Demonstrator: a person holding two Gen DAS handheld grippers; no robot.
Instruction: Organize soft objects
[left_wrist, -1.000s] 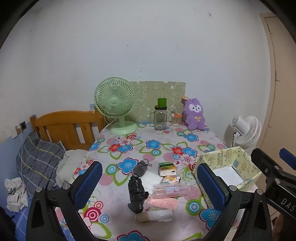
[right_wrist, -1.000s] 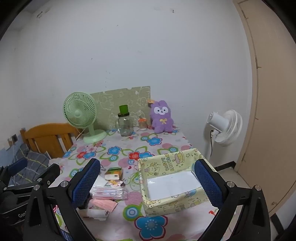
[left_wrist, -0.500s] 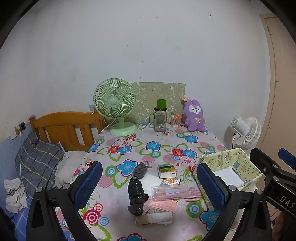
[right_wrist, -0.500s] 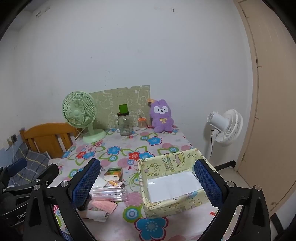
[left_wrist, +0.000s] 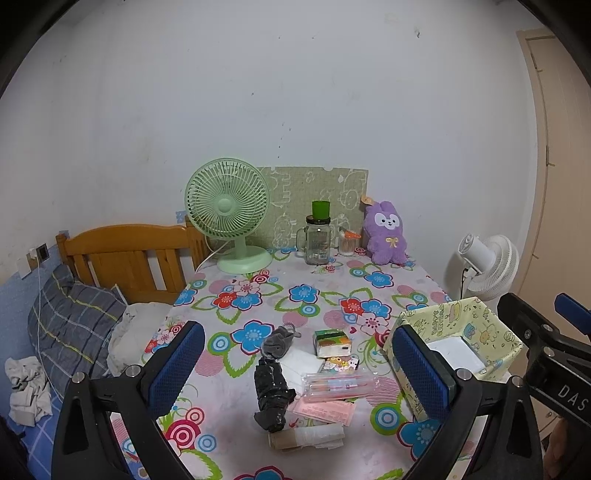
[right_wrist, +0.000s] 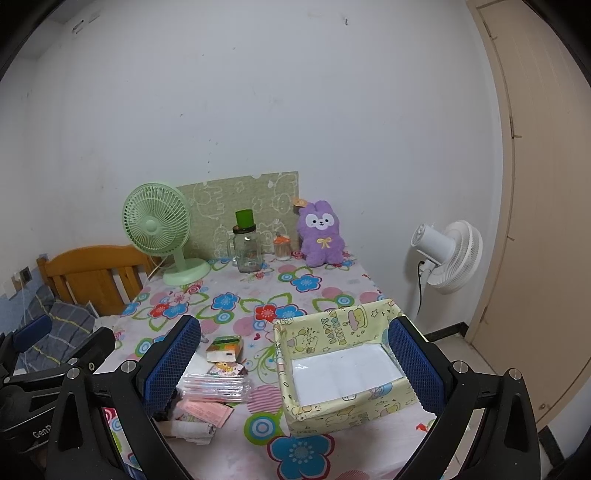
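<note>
A pile of small things lies at the table's near edge: a black crumpled bag (left_wrist: 271, 393), a grey cloth (left_wrist: 277, 342), a tissue pack (left_wrist: 330, 342) (right_wrist: 225, 348), a clear pencil case (left_wrist: 338, 384) (right_wrist: 216, 386), pink papers (left_wrist: 325, 410) and a white wad (left_wrist: 314, 435). A yellow patterned box (right_wrist: 343, 365) (left_wrist: 458, 343) stands open at the right. A purple plush rabbit (left_wrist: 385, 232) (right_wrist: 322, 234) sits at the back. My left gripper (left_wrist: 295, 365) is open above the pile. My right gripper (right_wrist: 293, 365) is open above the box.
The floral tablecloth (left_wrist: 314, 291) covers the table. A green fan (left_wrist: 231, 214), a glass jar with green lid (left_wrist: 318, 236) and a small jar (left_wrist: 347, 243) stand at the back. A wooden headboard (left_wrist: 125, 254) and bedding are left; a white fan (right_wrist: 448, 251) and a door are right.
Both views have drawn back and risen slightly, so the table items sit a little lower and farther. Both grippers stay open and empty.
</note>
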